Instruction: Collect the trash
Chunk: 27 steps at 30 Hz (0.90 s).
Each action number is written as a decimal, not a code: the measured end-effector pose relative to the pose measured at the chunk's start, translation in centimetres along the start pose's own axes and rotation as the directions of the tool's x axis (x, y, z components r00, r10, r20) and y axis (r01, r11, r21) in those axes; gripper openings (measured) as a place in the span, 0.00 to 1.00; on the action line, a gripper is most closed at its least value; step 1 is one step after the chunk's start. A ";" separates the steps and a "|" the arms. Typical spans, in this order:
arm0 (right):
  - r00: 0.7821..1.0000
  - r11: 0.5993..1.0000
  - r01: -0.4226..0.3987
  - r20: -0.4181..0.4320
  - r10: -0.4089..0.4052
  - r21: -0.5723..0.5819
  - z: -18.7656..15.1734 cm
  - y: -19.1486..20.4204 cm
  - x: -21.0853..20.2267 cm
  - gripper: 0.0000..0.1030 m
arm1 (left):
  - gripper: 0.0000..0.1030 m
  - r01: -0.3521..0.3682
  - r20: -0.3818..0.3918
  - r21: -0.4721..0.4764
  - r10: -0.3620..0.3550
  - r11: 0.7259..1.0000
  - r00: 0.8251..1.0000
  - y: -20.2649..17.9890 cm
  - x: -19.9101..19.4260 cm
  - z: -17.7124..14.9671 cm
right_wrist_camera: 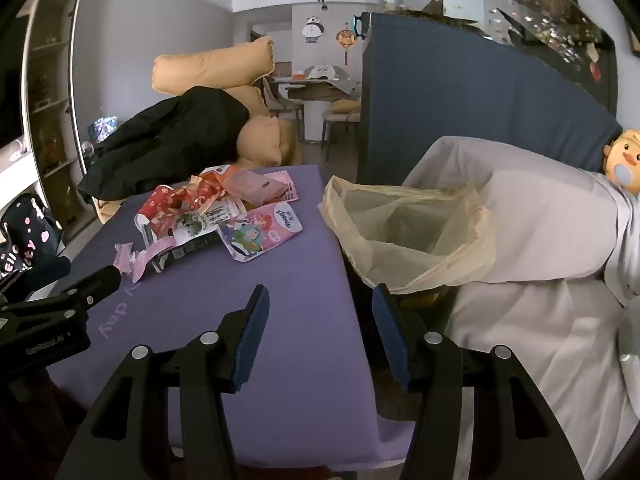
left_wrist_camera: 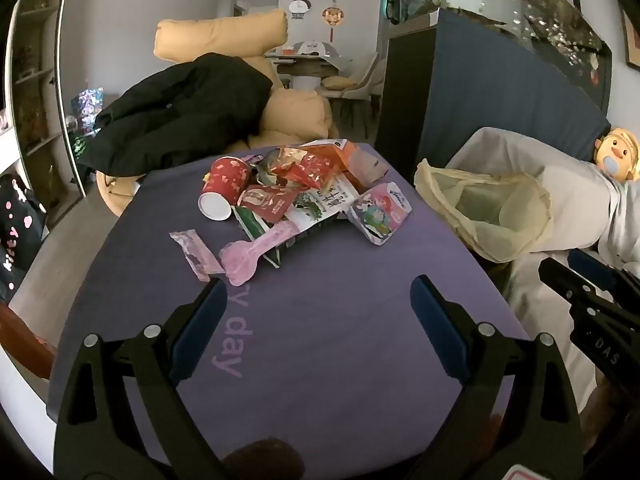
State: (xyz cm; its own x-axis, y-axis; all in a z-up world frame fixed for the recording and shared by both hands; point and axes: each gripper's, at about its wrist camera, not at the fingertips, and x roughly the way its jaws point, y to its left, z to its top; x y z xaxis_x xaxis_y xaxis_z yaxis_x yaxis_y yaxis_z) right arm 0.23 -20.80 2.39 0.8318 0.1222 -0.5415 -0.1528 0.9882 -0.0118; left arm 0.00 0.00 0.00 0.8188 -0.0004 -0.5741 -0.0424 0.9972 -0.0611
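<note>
A heap of trash lies at the far end of the purple table: a red paper cup on its side, red snack wrappers, a pink wrapper, a small pink sachet and a tissue pack. Right of the table stands a bin lined with a yellowish plastic bag, its mouth gaping. My left gripper hovers open over the bare near half of the table, short of the heap. My right gripper is open too, above the table's right edge beside the bag, holding nothing.
A black jacket drapes over a tan beanbag chair beyond the table. A white-covered sofa with a yellow duck plush runs along the right. A dark blue cabinet stands behind the bin.
</note>
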 end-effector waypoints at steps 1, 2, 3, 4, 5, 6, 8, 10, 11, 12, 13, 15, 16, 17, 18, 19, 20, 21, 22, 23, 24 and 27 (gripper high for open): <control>1.000 1.000 0.000 0.002 0.000 0.000 0.0 0.0 0.0 0.49 | 0.86 0.000 0.003 0.002 0.000 1.000 1.000 0.0 0.0 0.0; 1.000 1.000 -0.001 0.003 0.001 0.003 0.0 -0.1 0.0 0.49 | 0.86 0.002 0.003 0.003 -0.002 1.000 1.000 0.0 0.0 0.0; 1.000 1.000 -0.001 0.003 0.001 0.003 0.0 -0.1 0.0 0.49 | 0.86 0.003 0.004 0.004 -0.003 1.000 1.000 0.0 -0.1 0.0; 1.000 1.000 -0.001 0.003 0.001 0.003 0.0 -0.1 0.0 0.49 | 0.86 0.004 0.006 0.005 -0.004 1.000 1.000 -0.1 -0.1 0.0; 1.000 1.000 0.000 0.002 0.000 0.003 0.0 -0.1 0.0 0.49 | 0.86 0.004 0.008 0.006 -0.004 1.000 1.000 -0.1 -0.2 -0.1; 1.000 1.000 -0.001 0.001 0.001 0.003 0.0 -0.2 0.0 0.49 | 0.86 0.005 0.009 0.007 -0.005 1.000 1.000 -0.2 -0.3 -0.2; 1.000 1.000 0.001 0.001 -0.001 0.004 0.0 -0.2 0.0 0.49 | 0.86 0.009 0.008 0.009 -0.009 1.000 1.000 -0.4 0.0 -0.1; 1.000 1.000 0.002 0.003 -0.002 0.004 0.1 -0.2 0.0 0.49 | 0.86 0.014 0.009 0.015 -0.014 1.000 1.000 -1.1 0.1 -0.1; 1.000 1.000 0.004 0.005 -0.004 0.004 0.2 -0.2 0.0 0.49 | 0.86 0.013 0.008 0.016 -0.013 1.000 1.000 -1.4 0.1 -0.1; 1.000 1.000 0.005 0.006 -0.006 0.003 0.3 -0.1 -0.5 0.50 | 0.86 0.016 0.003 0.017 -0.017 1.000 1.000 -1.4 0.4 0.1; 1.000 1.000 0.007 0.006 -0.007 0.003 0.0 -0.2 -0.5 0.49 | 0.86 0.017 0.004 0.016 -0.018 1.000 1.000 -1.5 0.4 0.1; 1.000 1.000 0.008 0.005 -0.008 0.004 0.1 -0.4 -0.3 0.49 | 0.86 0.019 0.004 0.017 -0.019 1.000 1.000 -1.4 0.3 0.1; 1.000 1.000 0.008 0.006 -0.008 0.004 0.1 -0.4 -0.2 0.49 | 0.86 0.018 0.004 0.016 -0.018 1.000 1.000 -1.5 0.3 0.1; 1.000 1.000 0.008 0.006 -0.008 0.004 0.0 -0.4 -0.2 0.49 | 0.86 0.023 0.003 0.018 -0.023 1.000 1.000 -1.2 0.3 0.1; 1.000 1.000 0.007 0.006 -0.007 0.005 0.0 -0.4 -0.2 0.49 | 0.86 0.030 0.003 0.017 -0.030 0.999 1.000 -1.0 0.1 0.2; 1.000 1.000 0.007 0.006 -0.007 0.004 0.0 -0.4 -0.2 0.49 | 0.86 0.034 0.003 0.016 -0.034 0.999 0.999 -0.9 0.0 0.1; 1.000 1.000 0.008 0.007 -0.008 0.005 0.0 -0.4 -0.2 0.49 | 0.86 0.035 0.003 0.016 -0.035 0.999 0.999 -0.9 0.0 0.1; 1.000 1.000 0.007 0.006 -0.007 0.005 0.0 -0.4 -0.2 0.49 | 0.86 0.036 0.003 0.017 -0.036 0.999 0.999 -1.0 0.0 0.1; 1.000 1.000 0.008 0.007 -0.008 0.005 0.0 -0.4 -0.2 0.49 | 0.86 0.036 0.004 0.016 -0.036 0.999 0.999 -0.9 0.0 0.1; 1.000 1.000 0.009 0.007 -0.009 0.005 0.0 -0.4 -0.2 0.49 | 0.86 0.036 0.003 0.015 -0.036 0.999 0.999 -0.9 0.0 0.1; 1.000 1.000 0.011 0.007 -0.011 0.005 0.0 -0.5 -0.2 0.49 | 0.86 0.037 0.004 0.015 -0.038 0.999 0.999 -0.9 0.1 0.1; 1.000 1.000 0.019 0.006 -0.020 0.009 0.2 -0.6 -0.1 0.49 | 0.86 0.042 0.004 0.017 -0.042 0.999 0.999 -1.1 0.1 0.1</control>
State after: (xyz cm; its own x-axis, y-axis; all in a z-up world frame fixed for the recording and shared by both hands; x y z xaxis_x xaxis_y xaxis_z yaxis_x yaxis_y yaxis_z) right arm 0.33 -21.41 2.65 0.8379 0.1034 -0.5360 -0.1315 0.9912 -0.0144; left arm 0.22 -1.05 0.08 0.8218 -0.0416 -0.5682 0.0011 0.9974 -0.0714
